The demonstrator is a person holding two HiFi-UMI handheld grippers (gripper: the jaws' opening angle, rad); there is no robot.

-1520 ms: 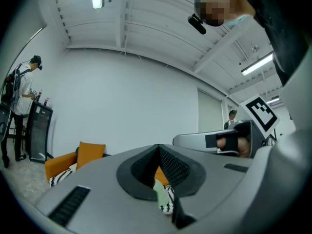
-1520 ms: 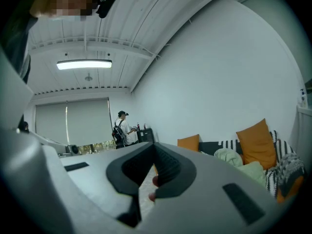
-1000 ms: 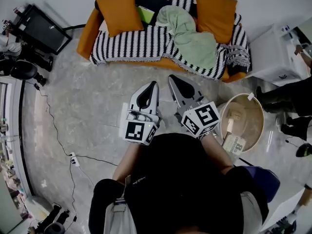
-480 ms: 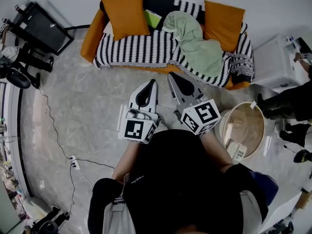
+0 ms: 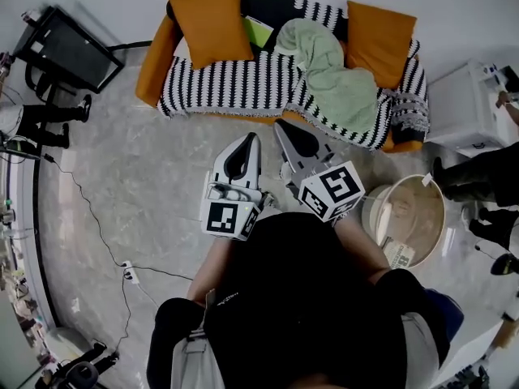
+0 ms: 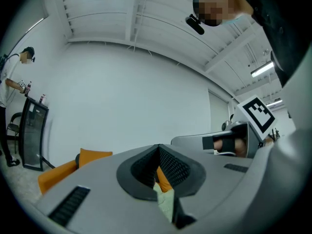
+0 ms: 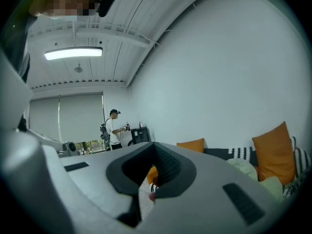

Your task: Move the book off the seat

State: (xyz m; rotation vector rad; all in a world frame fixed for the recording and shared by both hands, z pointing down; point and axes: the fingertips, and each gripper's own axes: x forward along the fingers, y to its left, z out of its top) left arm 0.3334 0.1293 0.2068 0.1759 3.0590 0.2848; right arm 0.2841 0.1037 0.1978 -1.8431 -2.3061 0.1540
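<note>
A lime-green book (image 5: 259,32) lies at the back of the seat of a sofa (image 5: 227,83) with a black-and-white striped cover, between the left orange cushion (image 5: 208,19) and a crumpled green blanket (image 5: 328,71). My left gripper (image 5: 255,137) and right gripper (image 5: 278,124) hover side by side over the floor just in front of the sofa, both pointing at it. Both are shut with nothing in them. In the left gripper view the left gripper (image 6: 158,146) has its jaws closed tip to tip; the right gripper (image 7: 155,144) looks the same in its own view.
A second orange cushion (image 5: 379,31) stands at the sofa's right end. A round basket (image 5: 426,197) with items sits on the floor at the right, beside a white cabinet (image 5: 464,108). A black screen (image 5: 71,51) stands left; a cable and power strip (image 5: 128,271) lie on the floor.
The sofa has slid slightly down and right in the head view, so I stand a little closer. Both grippers stay shut and keep their places side by side.
</note>
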